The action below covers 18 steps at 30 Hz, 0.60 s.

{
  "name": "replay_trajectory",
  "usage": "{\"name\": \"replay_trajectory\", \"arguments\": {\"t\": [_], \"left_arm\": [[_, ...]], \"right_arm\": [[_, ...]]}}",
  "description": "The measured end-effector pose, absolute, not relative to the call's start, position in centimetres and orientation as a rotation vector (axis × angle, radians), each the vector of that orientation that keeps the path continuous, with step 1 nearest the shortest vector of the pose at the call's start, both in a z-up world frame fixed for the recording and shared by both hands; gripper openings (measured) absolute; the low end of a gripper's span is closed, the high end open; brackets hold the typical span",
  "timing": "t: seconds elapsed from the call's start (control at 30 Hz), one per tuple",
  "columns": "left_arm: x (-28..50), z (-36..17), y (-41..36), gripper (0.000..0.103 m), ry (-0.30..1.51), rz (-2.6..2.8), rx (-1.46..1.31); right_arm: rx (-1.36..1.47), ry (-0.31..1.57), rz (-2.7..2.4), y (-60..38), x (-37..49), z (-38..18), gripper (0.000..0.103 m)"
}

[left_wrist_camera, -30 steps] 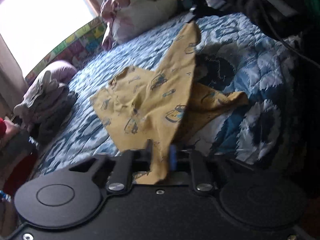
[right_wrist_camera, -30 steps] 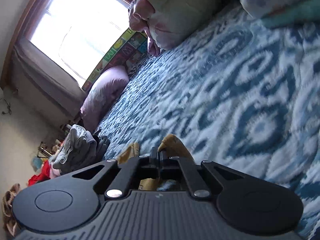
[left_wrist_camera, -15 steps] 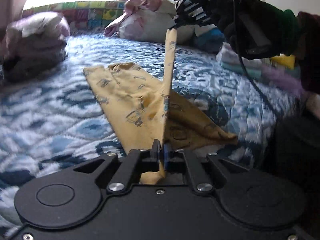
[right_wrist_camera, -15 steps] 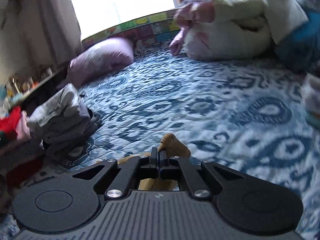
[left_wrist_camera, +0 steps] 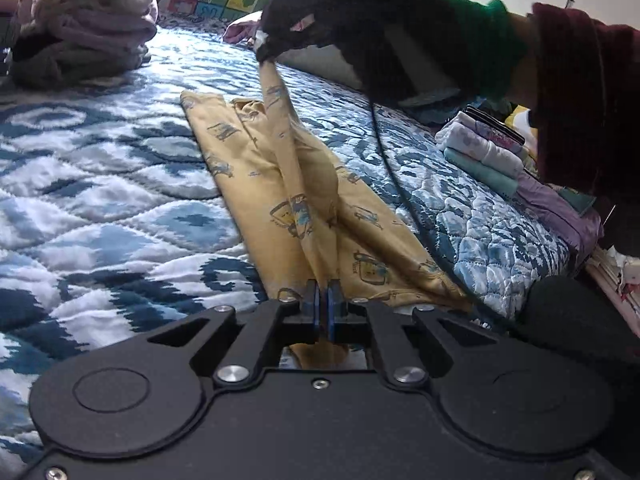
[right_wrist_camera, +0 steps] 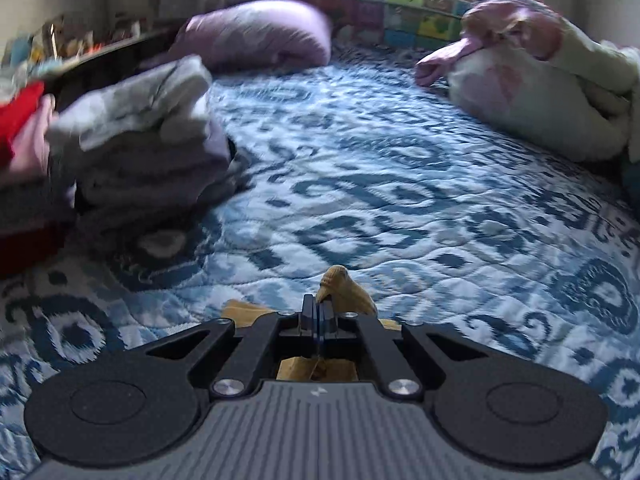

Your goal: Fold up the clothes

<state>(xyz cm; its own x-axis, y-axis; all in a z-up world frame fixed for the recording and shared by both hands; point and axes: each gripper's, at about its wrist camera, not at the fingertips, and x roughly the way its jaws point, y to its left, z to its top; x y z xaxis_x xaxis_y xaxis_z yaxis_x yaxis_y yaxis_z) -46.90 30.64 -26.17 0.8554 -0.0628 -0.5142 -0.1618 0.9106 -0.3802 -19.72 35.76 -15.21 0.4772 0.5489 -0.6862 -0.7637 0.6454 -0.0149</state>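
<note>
The left gripper is clamped on the near end of the yellow printed garment, its blue pads pressed together with cloth pinched between them and a fold of it showing in the window behind the jaws. A second ago the same gripper held the cloth with the view rolled steeply; now the bed lies level in its view, and the garment, then spread in a broad triangle, has been drawn into a long narrow strip.

The right gripper is likewise closed on the far end of the garment; in its own view a small yellow tuft sticks up past the shut pads. It has swung far across the bed since the earlier frame, and is now held up by a black-gloved hand.

The garment's long axis runs from the left gripper away toward the far side of the bed. One layer lies flat on the blue-and-white quilt; a raised ridge of cloth climbs from it to the right gripper.

To the left of the strip the quilt is bare out to a heap of grey and lilac clothes near the far left corner. To the right, a folded stack sits at the bed's right edge.
</note>
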Motion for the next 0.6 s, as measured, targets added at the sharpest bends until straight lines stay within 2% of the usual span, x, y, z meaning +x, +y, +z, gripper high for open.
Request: {"name": "replay_trajectory", "arguments": {"t": [0.27, 0.4, 0.6], "left_arm": [[-46.9, -26.7, 32.4, 0.003, 0.564, 0.025, -0.542], [-47.0, -26.8, 33.4, 0.003, 0.565, 0.023, -0.615], [-47.0, -26.5, 33.0, 0.003, 0.568, 0.035, -0.611]], "right_arm": [[-0.445, 0.784, 0.839, 40.4, -20.0, -17.7, 0.004], [-0.385, 0.750, 0.896, 39.6, -19.7, -16.2, 0.026], [-0.311, 0.761, 0.883, 35.1, -17.1, -15.4, 0.027]]}}
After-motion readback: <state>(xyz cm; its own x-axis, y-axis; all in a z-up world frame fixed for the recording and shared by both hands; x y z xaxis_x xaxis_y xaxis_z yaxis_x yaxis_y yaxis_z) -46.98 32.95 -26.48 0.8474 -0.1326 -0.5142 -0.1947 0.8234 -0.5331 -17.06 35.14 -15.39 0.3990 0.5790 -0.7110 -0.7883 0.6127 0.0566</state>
